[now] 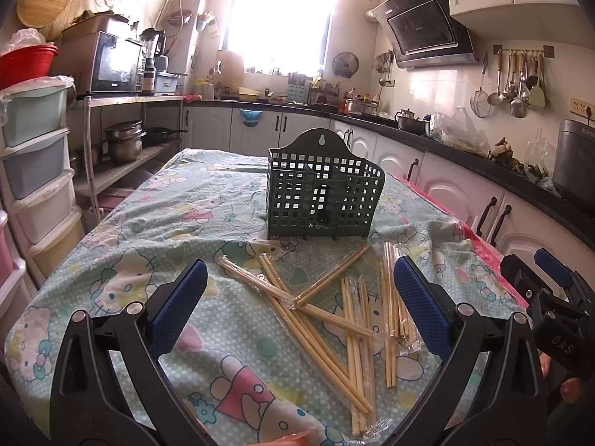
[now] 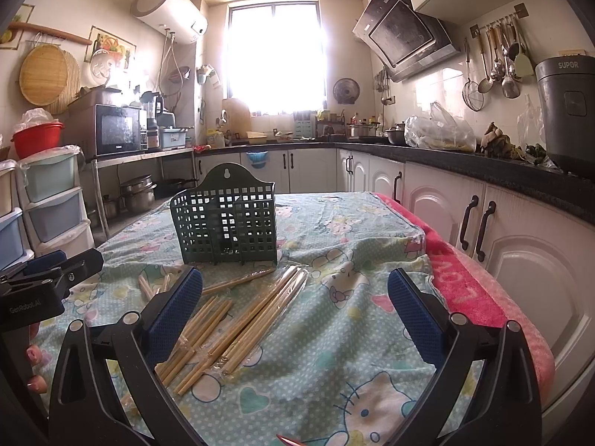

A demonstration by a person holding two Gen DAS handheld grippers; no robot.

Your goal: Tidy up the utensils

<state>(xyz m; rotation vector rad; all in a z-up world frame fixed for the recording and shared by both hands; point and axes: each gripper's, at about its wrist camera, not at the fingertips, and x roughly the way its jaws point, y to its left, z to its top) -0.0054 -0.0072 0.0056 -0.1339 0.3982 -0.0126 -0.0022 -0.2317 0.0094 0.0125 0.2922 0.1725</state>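
Far left: stacked pastel storage drawers (image 1: 35, 156) are seen beside the table, with a red basin (image 1: 26, 63) on top. A microwave (image 2: 113, 128) and stacked steel pots (image 2: 139, 193) are noted on the metal shelf behind.

Left gripper (image 1: 297, 304): jaws spread wide, nothing held, poised above the cartoon-cat tablecloth (image 1: 156, 223). Wrapped bamboo chopsticks (image 1: 316, 316) are scattered crosswise on the cloth between its blue pads (image 1: 178, 308), several pairs overlapping.

Centre: a green lattice utensil holder (image 1: 321, 195) is set upright just behind the chopsticks, and no utensils can be made out through its lattice.

Right gripper (image 2: 295, 308): also wide open and empty; the chopstick pile (image 2: 230, 319) lies by its left pad, bare cloth under the rest.

Right: a pink towel (image 2: 472, 290) is draped along the table edge. White cabinets, a black countertop (image 2: 483, 165), a rice cooker (image 2: 567, 111) and hanging ladles (image 2: 494, 70) are recorded beyond.
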